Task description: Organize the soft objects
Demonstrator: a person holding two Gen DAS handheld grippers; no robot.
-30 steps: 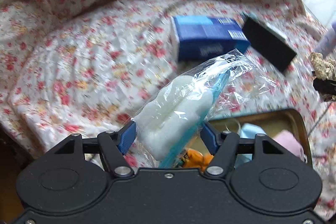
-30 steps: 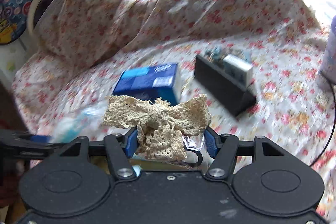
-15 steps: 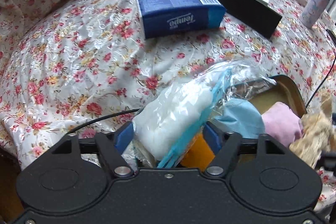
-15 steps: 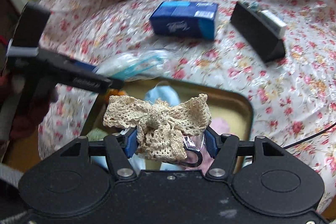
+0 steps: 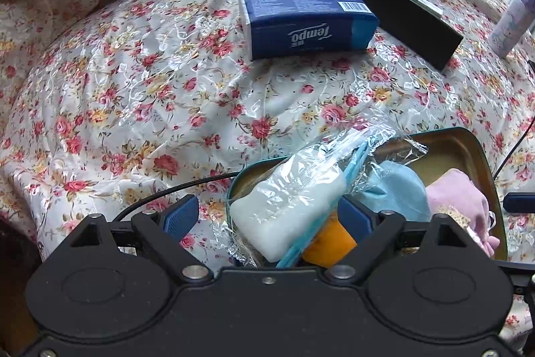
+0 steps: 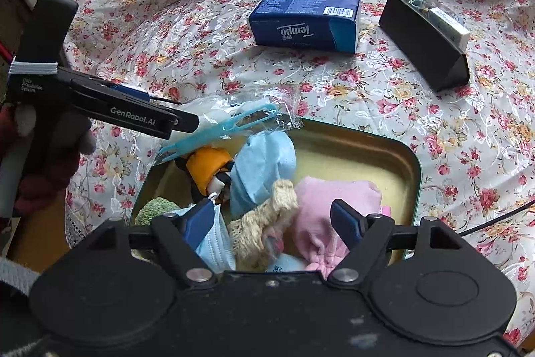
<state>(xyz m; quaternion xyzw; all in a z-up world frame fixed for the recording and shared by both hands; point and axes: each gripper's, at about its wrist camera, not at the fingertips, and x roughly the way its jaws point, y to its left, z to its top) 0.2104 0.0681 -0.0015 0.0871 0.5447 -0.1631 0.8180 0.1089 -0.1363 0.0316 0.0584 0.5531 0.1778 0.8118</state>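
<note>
A gold metal tin [image 6: 384,153] sits on the floral cloth and holds soft things: a pink cloth [image 6: 334,199], a blue mask [image 6: 264,169], an orange toy [image 6: 209,169]. My left gripper [image 5: 267,218] has its jaws spread wide; the plastic bag of white cotton [image 5: 287,206] lies between them on the tin's left rim [image 5: 254,166], not squeezed. My right gripper [image 6: 272,218] is open just above the tin; the beige crochet bow [image 6: 267,219] lies in the tin between its jaws. The left gripper also shows in the right wrist view [image 6: 187,122].
A blue Tempo tissue pack [image 5: 307,19] and a black stand [image 5: 411,22] lie on the cloth beyond the tin. A pale bottle [image 5: 511,22] stands at the far right. A black cable [image 5: 174,189] runs by the tin's left side.
Both grippers came down to the tin and opened. The crochet bow dropped from the right gripper into the tin; the bagged cotton is let go at the tin's left edge.
</note>
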